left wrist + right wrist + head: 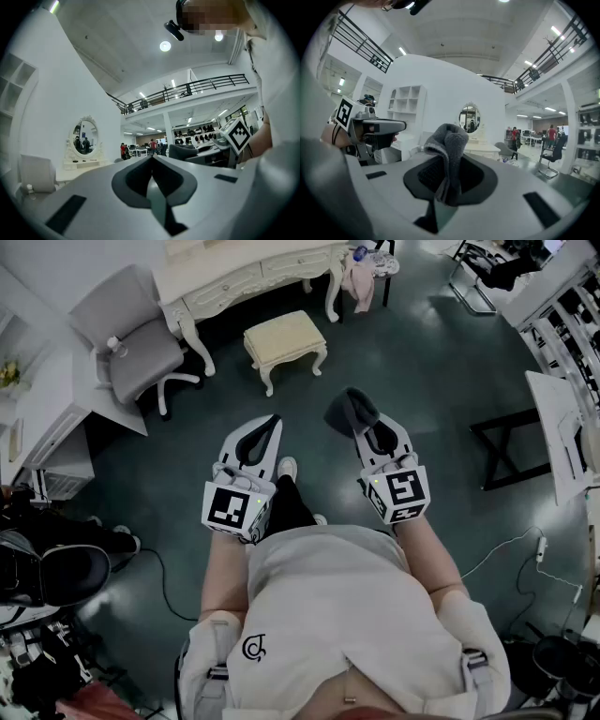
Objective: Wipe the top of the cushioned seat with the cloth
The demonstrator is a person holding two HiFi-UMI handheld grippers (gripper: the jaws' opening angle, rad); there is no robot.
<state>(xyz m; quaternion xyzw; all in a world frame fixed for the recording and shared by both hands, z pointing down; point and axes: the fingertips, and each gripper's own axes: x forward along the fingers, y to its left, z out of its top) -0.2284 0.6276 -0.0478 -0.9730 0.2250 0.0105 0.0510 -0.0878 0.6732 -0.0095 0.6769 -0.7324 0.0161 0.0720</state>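
Note:
The cushioned seat (285, 337) is a small cream stool with curved legs, standing on the dark floor ahead of me, in front of the dressing table (251, 276). My right gripper (354, 418) is shut on a folded grey cloth (351, 411), which sticks up from between its jaws; in the right gripper view the cloth (447, 147) fills the jaw gap. My left gripper (270, 420) is shut with nothing in it, its jaws meeting at a seam (152, 161). Both grippers are held at waist height, well short of the stool.
A grey office chair (131, 338) stands left of the stool. A pink cloth (358, 282) hangs by the table's right leg. A dark folding stand (502, 446) and white shelving (562, 427) are at right. Black bags (47, 568) lie at left; a cable (520, 549) runs at right.

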